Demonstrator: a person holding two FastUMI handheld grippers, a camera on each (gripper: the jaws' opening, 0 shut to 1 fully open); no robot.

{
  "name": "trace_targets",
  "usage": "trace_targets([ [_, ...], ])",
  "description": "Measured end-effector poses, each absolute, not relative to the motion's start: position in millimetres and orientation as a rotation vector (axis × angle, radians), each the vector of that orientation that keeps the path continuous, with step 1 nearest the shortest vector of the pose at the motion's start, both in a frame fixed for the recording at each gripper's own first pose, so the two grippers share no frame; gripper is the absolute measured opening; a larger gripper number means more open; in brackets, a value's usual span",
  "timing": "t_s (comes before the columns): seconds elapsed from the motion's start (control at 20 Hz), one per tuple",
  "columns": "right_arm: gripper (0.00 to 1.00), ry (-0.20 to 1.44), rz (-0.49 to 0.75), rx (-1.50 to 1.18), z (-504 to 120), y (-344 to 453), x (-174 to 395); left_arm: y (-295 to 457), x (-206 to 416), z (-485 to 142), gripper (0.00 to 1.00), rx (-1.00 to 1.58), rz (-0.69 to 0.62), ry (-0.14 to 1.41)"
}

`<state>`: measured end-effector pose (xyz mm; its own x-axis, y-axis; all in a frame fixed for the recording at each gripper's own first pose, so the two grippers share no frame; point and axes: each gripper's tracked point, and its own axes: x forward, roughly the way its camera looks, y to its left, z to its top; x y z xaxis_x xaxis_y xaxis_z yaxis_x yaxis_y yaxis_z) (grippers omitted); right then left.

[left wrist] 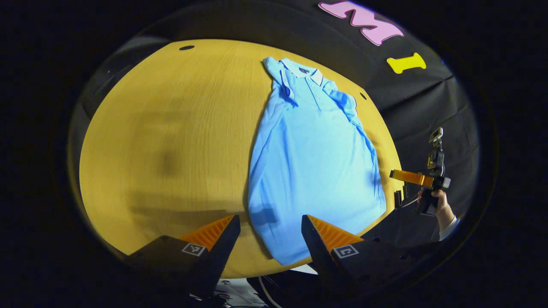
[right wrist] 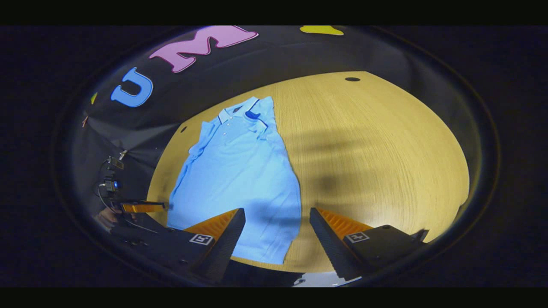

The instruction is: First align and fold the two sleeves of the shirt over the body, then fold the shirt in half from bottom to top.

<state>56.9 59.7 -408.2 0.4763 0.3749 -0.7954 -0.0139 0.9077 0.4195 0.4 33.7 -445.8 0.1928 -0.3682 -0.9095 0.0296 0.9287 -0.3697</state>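
Note:
A light blue polo shirt lies flat on the round wooden table, collar at the far end and hem at the near edge. Both short sleeves lie turned in over the chest beside the collar. My left gripper hovers open just above the hem's left corner, touching nothing. In the right gripper view the same shirt stretches away from my right gripper, which is open above the hem's right part. The right gripper also appears off the table's right side in the left gripper view, held by a hand.
Small dark holes mark the tabletop near its far rim. Bare wood spreads wide on the shirt's right in the right gripper view. Black cloth wall surrounds the table. The left gripper appears at the far left there.

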Motion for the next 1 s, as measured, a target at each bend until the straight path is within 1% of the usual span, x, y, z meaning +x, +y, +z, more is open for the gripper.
trace_targets([
  [0.1,0.95,1.091,0.239,0.388,-421,60,34,30,-12,-451,0.92,-0.298,-0.291,1.372],
  [0.15,0.86,1.113,0.235,0.391,-427,59,21,28,-19,-454,0.92,-0.297,-0.295,1.386],
  [0.2,0.95,1.131,0.235,0.397,-432,58,12,25,-24,-454,0.92,-0.300,-0.304,1.392],
  [0.25,0.95,1.114,0.227,0.430,-428,59,14,21,-26,-454,0.93,-0.308,-0.317,1.386],
  [0.3,0.93,1.114,0.218,0.480,-428,65,14,18,-28,-453,0.92,-0.324,-0.324,1.389],
  [0.4,0.92,1.156,0.231,0.577,-428,82,7,11,-34,-454,0.92,-0.358,-0.333,1.406],
  [0.45,0.93,1.178,0.248,0.599,-428,91,2,7,-33,-456,0.90,-0.375,-0.335,1.407],
  [0.5,0.91,1.193,0.263,0.604,-428,98,-1,3,-31,-456,0.88,-0.384,-0.333,1.402],
  [0.55,0.90,1.209,0.262,0.595,-432,101,-3,0,-32,-458,0.87,-0.384,-0.326,1.397],
  [0.6,0.82,1.244,0.263,0.592,-439,107,-7,-4,-32,-461,0.86,-0.370,-0.331,1.393],
  [0.65,0.64,1.296,0.260,0.594,-449,111,-13,-7,-37,-465,0.76,-0.335,-0.346,1.393],
  [0.7,0.47,1.320,0.248,0.652,-450,118,-12,-5,-40,-469,0.64,-0.279,-0.356,1.402],
  [0.75,0.30,1.358,0.261,0.685,-446,126,-16,-9,-39,-471,0.39,-0.259,-0.378,1.392],
  [0.8,0.13,1.339,0.286,0.690,-451,137,-12,-11,-34,-470,0.14,-0.232,-0.380,1.389],
  [0.85,0.06,1.314,0.308,0.683,-440,132,-3,-9,-28,-469,0.11,-0.202,-0.378,1.372],
  [0.9,0.05,1.294,0.332,0.671,-441,135,4,-6,-19,-467,0.09,-0.181,-0.379,1.343],
  [1.0,0.06,1.249,0.386,0.720,-424,145,14,-10,-5,-451,0.06,-0.231,-0.404,1.295],
])
